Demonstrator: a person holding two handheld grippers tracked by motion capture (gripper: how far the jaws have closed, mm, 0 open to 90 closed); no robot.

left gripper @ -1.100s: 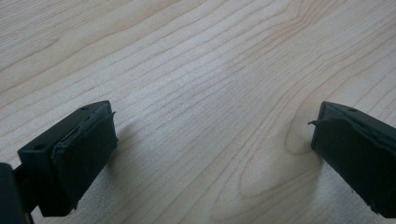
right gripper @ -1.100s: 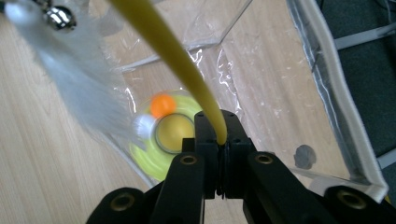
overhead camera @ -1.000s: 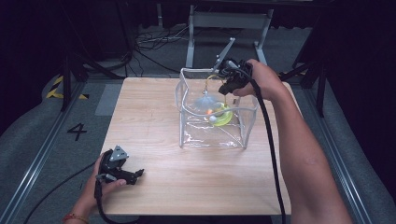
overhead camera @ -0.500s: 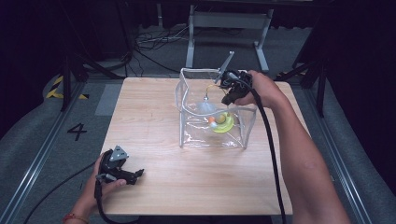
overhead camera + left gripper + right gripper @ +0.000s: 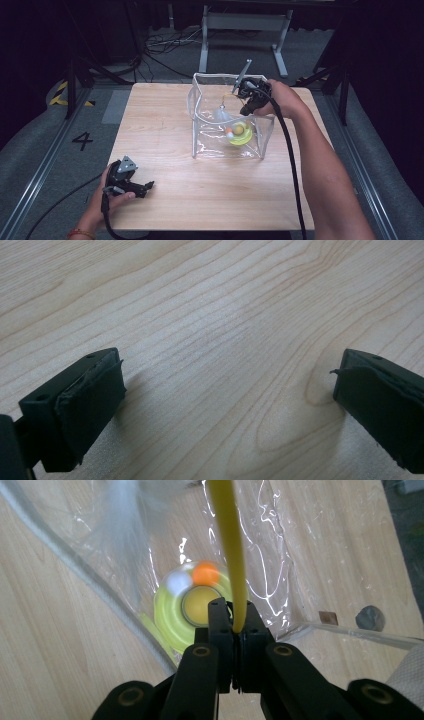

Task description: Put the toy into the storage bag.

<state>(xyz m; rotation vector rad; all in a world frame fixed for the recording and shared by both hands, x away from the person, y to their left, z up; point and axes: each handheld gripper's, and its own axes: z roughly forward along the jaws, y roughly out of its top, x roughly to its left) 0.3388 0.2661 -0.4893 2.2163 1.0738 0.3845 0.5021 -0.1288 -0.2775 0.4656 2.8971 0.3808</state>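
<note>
We see our right gripper (image 5: 248,107) above the clear plastic bag (image 5: 227,145) near the far right corner of the table (image 5: 165,125). Its jaws are clamped tight on a thin yellow stick (image 5: 227,545), which rises from between them. Below, inside the bag, lies a yellow-green ring toy (image 5: 172,607) with an orange ball (image 5: 205,574) and a white ball (image 5: 178,581) on its rim; a white feather (image 5: 127,520) hangs beside it. Our left gripper (image 5: 134,187) rests near the table's near left corner, jaws spread wide over bare wood. On the floor beside the table's left edge we read a painted "4" (image 5: 82,141).
</note>
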